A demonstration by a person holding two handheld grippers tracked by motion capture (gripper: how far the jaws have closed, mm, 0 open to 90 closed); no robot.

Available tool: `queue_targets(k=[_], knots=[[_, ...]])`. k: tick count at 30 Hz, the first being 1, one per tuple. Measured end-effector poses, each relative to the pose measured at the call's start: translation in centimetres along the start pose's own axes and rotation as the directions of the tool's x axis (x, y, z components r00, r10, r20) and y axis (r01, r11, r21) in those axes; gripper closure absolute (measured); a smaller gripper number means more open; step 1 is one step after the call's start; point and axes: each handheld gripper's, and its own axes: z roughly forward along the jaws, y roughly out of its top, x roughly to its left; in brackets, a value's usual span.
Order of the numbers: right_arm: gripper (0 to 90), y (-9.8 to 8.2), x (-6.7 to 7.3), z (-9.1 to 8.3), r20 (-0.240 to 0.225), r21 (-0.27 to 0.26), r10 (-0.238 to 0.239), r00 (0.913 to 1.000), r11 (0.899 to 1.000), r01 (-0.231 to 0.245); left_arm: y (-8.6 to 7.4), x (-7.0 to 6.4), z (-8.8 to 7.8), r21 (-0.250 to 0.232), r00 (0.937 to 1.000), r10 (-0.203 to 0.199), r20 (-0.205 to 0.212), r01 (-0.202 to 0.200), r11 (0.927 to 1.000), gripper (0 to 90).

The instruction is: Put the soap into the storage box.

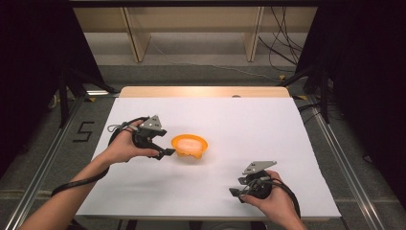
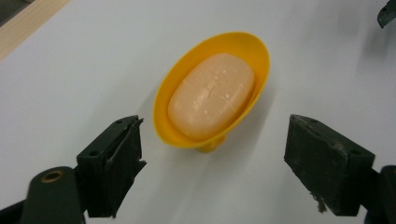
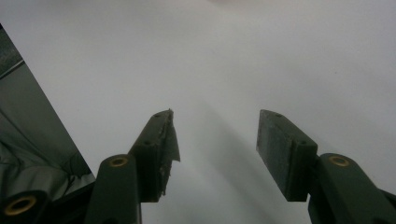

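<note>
Although nothing presses on it now, the soap (image 2: 211,95), a pale peach oval bar, is the thing to plan for. It lies lengthwise in a yellow dish (image 2: 166,100) that stands left of centre on the white table cover (image 1: 249,124). The bar nearly fills the dish and sits above the rim along its long sides. Judged handling: stiff, fairly dense, smooth-skinned; likely slippery if damp, though the surface sheen is too faint to say whether it is wet. Best hold looks to be across the short width at mid-length, pads on the two long flanks above the rim. The dish looks like thin, light plastic on a small foot, so a push on the rim may tip or slide it.

Left gripper (image 2: 212,158): jaws spread wide, just short of the dish, touching neither dish nor bar. Right gripper (image 3: 215,140): jaws spread, nothing between them, resting over bare cover near the table's front edge, well apart from the dish.
</note>
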Motion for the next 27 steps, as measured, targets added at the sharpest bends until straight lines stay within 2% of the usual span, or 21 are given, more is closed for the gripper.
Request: queue_targets(k=[1, 2, 3, 5, 6, 8, 10, 11, 15, 18, 19, 20, 21, 22, 23, 27], knots=[[46.8, 0.0, 0.0, 0.0, 0.0, 0.001, -0.001, 1.0, 1.0, 0.001, -0.3, 0.0, -0.2, 0.017, 0.9999, 0.016, -0.003, -0.016, 0.9997, 18.6], [46.7, 0.0, 0.0, 0.0, 0.0, 0.001, 0.0, 1.0, 1.0, 0.0, -0.7, -0.2, -0.4, 0.017, 0.9999, -0.011, -0.01, 0.011, 0.9998, 18.6], [46.6, 0.0, -0.1, 0.2, 0.013, -0.006, -0.021, 0.9997, 1.0, 0.021, -1.2, -0.3, -0.6, 0.019, 0.9997, -0.014, -0.021, 0.014, 0.9997, 18.7], [46.3, 0.0, -0.1, 0.1, 0.008, -0.001, -0.024, 0.9997, 1.0, 0.024, -2.1, -0.6, -1.0, 0.014, 0.9985, -0.044, -0.033, 0.044, 0.9989, 19.1], [46.3, 0.0, -0.1, 0.1, 0.008, -0.001, -0.024, 0.9997, 1.0, 0.024, -2.5, -0.7, -1.2, 0.016, 0.9981, -0.04, -0.047, 0.041, 0.999, 19.1], [46.1, 0.0, -0.1, 0.1, 0.007, 0.001, -0.023, 0.9997, 1.0, 0.023, -3.7, -1.3, -1.4, 0.017, 0.9957, -0.072, -0.059, 0.073, 0.9972, 19.3], [46.0, 0.0, 0.0, 0.3, 0.004, -0.008, 0.001, 1.0, 1.0, 0.0, -4.6, -1.7, -1.4, 0.026, 0.9947, -0.076, -0.069, 0.078, 0.9966, 19.3], [45.9, 0.0, -0.1, 0.4, 0.024, -0.01, -0.023, 0.9994, 1.0, 0.024, -5.2, -1.8, -1.5, 0.03, 0.9952, -0.071, -0.067, 0.073, 0.9969, 19.3], [45.7, 0.2, 0.1, 0.2, -0.001, 0.008, -0.011, 0.9999, 1.0, 0.011, -7.4, -2.6, -1.4, 0.042, 0.987, -0.142, -0.075, 0.146, 0.9885, 19.4], [45.6, 0.2, 0.0, 0.3, -0.002, 0.01, -0.009, 1.0, 1.0, 0.009, -8.8, -2.9, -1.5, 0.052, 0.9837, -0.155, -0.091, 0.16, 0.9857, 19.4], [45.6, 0.1, 0.1, 0.4, -0.008, 0.008, -0.004, 1.0, 1.0, 0.004, -9.0, -3.0, -1.4, 0.049, 0.98, -0.181, -0.082, 0.186, 0.9814, 19.5], [45.5, 0.1, -0.1, 0.5, 0.009, 0.003, -0.029, 0.9995, 1.0, 0.029, -9.4, -3.0, -1.5, 0.045, 0.9775, -0.184, -0.102, 0.19, 0.9808, 19.6], [45.5, 0.2, 0.0, 0.5, -0.003, 0.006, -0.025, 0.9997, 1.0, 0.025, -9.6, -3.0, -1.5, 0.039, 0.9739, -0.203, -0.102, 0.208, 0.9774, 19.6], [45.5, 0.3, 0.1, 0.4, -0.004, 0.014, -0.015, 0.9999, 1.0, 0.015, -9.8, -3.0, -1.6, 0.043, 0.9729, -0.202, -0.112, 0.208, 0.9772, 19.7], [45.4, 0.2, -0.1, 0.5, 0.005, 0.008, -0.035, 0.9994, 0.999, 0.035, -10.1, -3.0, -1.6, 0.042, 0.9702, -0.215, -0.112, 0.221, 0.9744, 19.8], [45.4, 0.3, 0.1, 0.3, -0.011, 0.012, -0.01, 0.9999, 1.0, 0.01, -10.9, -3.5, -1.6, 0.04, 0.9614, -0.243, -0.13, 0.249, 0.9676, 21.1]])
